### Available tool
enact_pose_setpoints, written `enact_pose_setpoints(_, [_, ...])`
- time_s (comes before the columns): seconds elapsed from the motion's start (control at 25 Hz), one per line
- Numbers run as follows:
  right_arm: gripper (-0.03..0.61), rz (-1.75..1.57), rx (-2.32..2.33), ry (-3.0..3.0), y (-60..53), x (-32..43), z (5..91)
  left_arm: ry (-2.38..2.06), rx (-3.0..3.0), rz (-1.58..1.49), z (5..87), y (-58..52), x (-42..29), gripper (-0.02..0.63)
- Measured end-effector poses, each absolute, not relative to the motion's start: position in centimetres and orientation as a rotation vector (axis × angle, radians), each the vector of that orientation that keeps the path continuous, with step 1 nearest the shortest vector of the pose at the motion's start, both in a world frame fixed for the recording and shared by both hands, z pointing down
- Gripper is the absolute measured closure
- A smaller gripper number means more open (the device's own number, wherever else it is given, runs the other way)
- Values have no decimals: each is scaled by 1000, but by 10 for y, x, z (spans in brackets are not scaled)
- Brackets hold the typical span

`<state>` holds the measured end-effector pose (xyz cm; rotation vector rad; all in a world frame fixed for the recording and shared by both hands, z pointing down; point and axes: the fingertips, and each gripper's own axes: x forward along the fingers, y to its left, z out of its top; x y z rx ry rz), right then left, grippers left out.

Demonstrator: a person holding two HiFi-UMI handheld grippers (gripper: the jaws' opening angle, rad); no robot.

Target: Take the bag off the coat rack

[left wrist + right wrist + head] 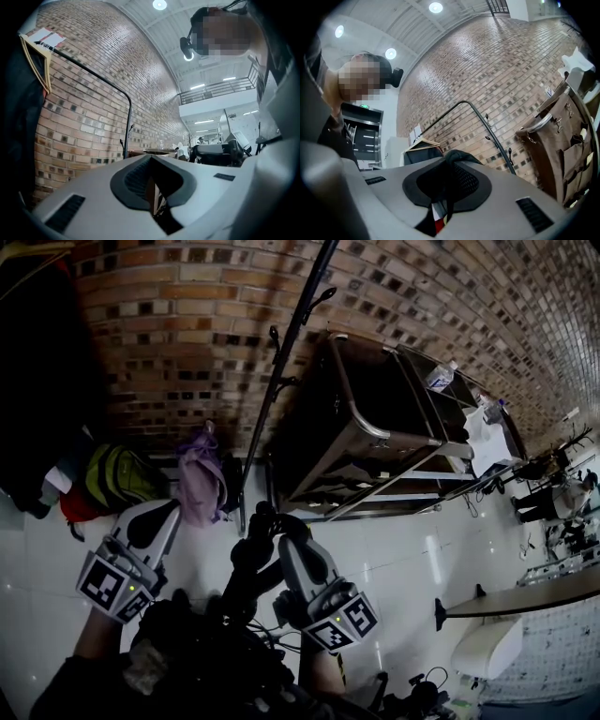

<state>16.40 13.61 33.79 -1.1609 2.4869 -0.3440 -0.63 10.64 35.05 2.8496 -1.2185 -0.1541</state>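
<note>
Brick wall backs one black coat rack, one brown cart and two floor packs, a purple bag and a green backpack, while our black bag hangs low before us, apart from the rack, its strap pinched in our right gripper, our left gripper closed on nothing.

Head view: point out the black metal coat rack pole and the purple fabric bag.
Black metal coat rack pole (293,334), head view, mid-shaft.
Purple fabric bag (200,486), head view, its front.
</note>
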Motion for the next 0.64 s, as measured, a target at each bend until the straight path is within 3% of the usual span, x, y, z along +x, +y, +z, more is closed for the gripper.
enact_pose_setpoints(0.64, [512,-356,-1155,2492,115,112,332,-1214,2829,-149,348,99,-50,574])
